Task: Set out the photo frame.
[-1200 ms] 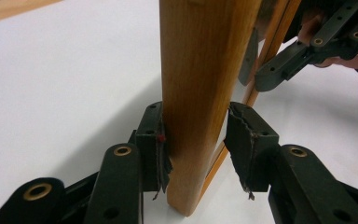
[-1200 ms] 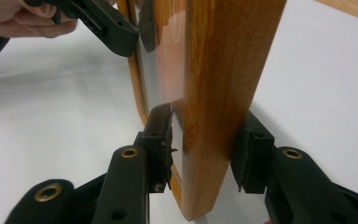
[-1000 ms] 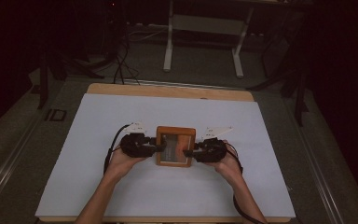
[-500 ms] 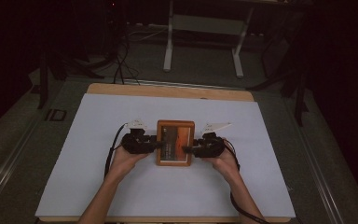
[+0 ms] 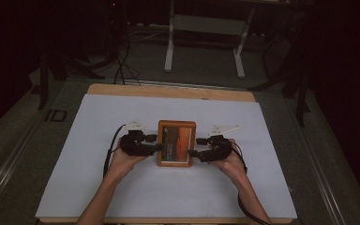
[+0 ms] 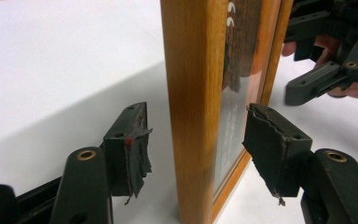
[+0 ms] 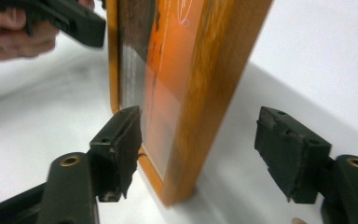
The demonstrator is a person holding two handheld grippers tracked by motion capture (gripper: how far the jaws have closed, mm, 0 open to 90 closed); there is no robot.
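Picture frame (image 5: 176, 143): the print under the glass is too small in the high view to be made out beyond an orange band and a dark band. In the left gripper view the frame (image 6: 200, 107) is cut off by the top and bottom edges, and only two white marks near its top can be seen; the lettering cannot be read. In the right gripper view the frame (image 7: 177, 88) is blurred and cropped at the top.

Left tongs (image 5: 155, 142) and right tongs (image 5: 194, 147): their tips beside the frame are too small and dark in the high view for any gap to be judged.

Room beyond the table (image 5: 98, 122), behind the frame: lost in darkness.
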